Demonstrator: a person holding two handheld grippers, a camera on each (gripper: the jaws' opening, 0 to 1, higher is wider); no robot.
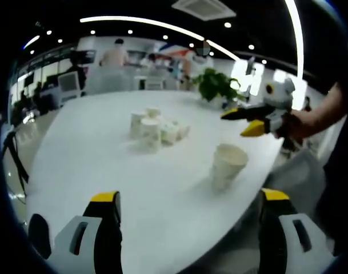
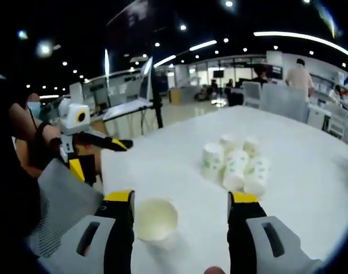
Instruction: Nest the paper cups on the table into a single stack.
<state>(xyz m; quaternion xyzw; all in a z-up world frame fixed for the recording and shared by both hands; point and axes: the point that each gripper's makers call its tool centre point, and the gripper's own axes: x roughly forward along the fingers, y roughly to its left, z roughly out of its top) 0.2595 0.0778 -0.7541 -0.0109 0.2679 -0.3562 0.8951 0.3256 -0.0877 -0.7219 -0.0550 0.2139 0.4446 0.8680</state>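
One white paper cup (image 1: 228,165) stands upright by itself near the table's edge. Farther in, a cluster of several paper cups (image 1: 156,128), some upright and some lying down, sits on the white table (image 1: 94,165). My left gripper (image 1: 188,197) is open and holds nothing, well short of the lone cup. The right gripper (image 1: 238,124), held in a hand, hovers open just beyond that cup. In the right gripper view the lone cup (image 2: 155,220) shows its open mouth low between the wide jaws of my right gripper (image 2: 180,200), untouched. The cluster (image 2: 236,162) lies ahead, and the left gripper (image 2: 99,155) is open at the left.
A potted plant (image 1: 215,85) stands at the table's far side. A grey mesh chair (image 2: 59,211) is beside the table's near edge (image 2: 114,171). People, desks and chairs fill the room behind the table.
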